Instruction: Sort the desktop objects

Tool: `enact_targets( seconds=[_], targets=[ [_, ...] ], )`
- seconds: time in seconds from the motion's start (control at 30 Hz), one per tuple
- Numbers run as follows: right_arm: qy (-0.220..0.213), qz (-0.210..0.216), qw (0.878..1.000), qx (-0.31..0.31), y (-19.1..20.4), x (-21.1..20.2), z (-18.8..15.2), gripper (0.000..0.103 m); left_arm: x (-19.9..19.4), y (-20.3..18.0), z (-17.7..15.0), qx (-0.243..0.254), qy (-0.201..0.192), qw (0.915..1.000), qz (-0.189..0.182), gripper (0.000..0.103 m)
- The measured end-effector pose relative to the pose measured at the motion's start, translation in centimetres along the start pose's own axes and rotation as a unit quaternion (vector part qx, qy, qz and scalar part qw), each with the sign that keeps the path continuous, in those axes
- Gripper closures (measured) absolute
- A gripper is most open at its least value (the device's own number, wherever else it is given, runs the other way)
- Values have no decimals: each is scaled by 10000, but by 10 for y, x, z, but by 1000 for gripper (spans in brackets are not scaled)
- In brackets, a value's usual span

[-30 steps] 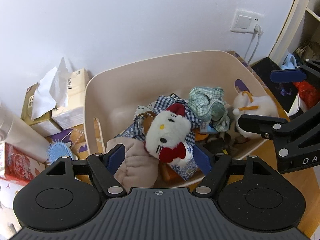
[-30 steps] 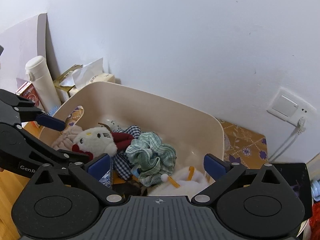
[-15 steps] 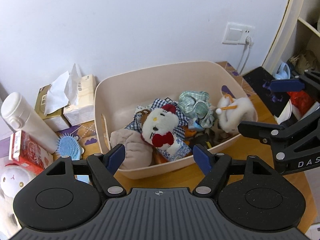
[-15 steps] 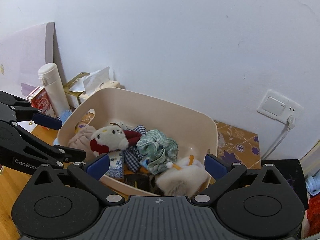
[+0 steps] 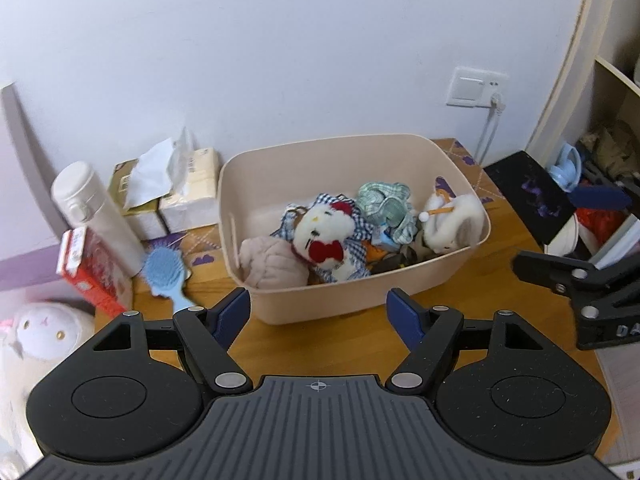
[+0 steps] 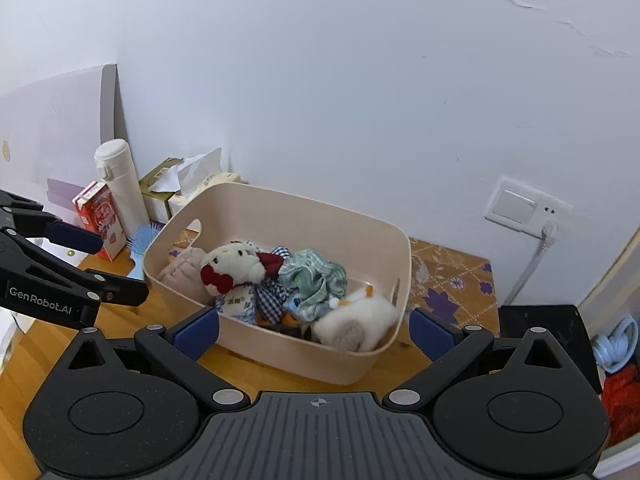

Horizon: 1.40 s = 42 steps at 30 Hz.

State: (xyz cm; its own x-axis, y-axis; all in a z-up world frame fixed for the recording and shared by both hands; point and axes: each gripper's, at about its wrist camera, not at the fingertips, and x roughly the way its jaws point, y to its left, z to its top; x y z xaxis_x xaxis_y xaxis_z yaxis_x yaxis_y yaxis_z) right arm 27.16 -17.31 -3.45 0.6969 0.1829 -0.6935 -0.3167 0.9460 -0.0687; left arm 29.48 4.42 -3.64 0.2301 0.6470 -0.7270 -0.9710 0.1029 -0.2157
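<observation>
Left hand-held gripper (image 5: 319,312): its two blue pads stand wide apart with nothing between them. It hangs over the tabletop, just in front of the bin.
Right hand-held gripper (image 6: 315,330): spread wide too and holding nothing. The near edge of the bin shows between its pads, but they do not touch it.
Bin (image 5: 280,168): a big cream tub that sits on the wooden tabletop (image 5: 496,224) close to the white wall. It has a slot handle on each short side.
In the bin: a white cat toy (image 5: 322,230) with a red bow lies in the middle on a blue checked cloth. A green checked cloth (image 5: 384,200) is bunched up next to it. A fluffy white toy (image 5: 452,220) lies at the right end and a soft pink lump (image 5: 272,264) at the left end. Some small dark things sit under them, too hidden to name.
Left of the bin: a blue hairbrush (image 5: 166,270) lies flat on the tabletop. Behind it stand a white bottle (image 5: 96,212), a red box (image 5: 90,268) and tissue packs (image 5: 172,188) with a tissue sticking up.
Far left: a white plush toy (image 5: 36,340) sits at the edge of the view.
Wall: a white socket (image 5: 476,88) with a plug and a cord hanging down.
Right side: a black pad (image 5: 528,188) lies on the tabletop, next to a shelf full of mixed things.
</observation>
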Motion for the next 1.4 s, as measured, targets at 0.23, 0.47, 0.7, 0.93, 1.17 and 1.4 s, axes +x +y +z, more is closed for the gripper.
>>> enact_targets(
  seconds=[0.23,0.47,0.7,0.93,1.17,1.4],
  targets=[
    [-20,-4,10000,80,0,-32,-16,0,-23,-3,-14,-279,-10,9996,51,27],
    [-98,-5,9999,67,-5,-66,-24,0,-58,-21,-27,-439,-73,9989,108,20],
    [-168,58,9998,14,-10,-103,-36,0,-99,-41,-47,-502,-242,9984,65,19],
    [-123,46,9999,34,-12,-137,-49,0,-135,-56,-67,-489,-324,9982,139,18],
    [-32,-16,9998,189,-19,-170,-64,0,-169,-59,-87,-699,-388,9964,279,18],
    [107,-159,9991,370,-27,-200,-80,0,-197,-60,-109,-740,-271,9965,267,18]
  ],
)
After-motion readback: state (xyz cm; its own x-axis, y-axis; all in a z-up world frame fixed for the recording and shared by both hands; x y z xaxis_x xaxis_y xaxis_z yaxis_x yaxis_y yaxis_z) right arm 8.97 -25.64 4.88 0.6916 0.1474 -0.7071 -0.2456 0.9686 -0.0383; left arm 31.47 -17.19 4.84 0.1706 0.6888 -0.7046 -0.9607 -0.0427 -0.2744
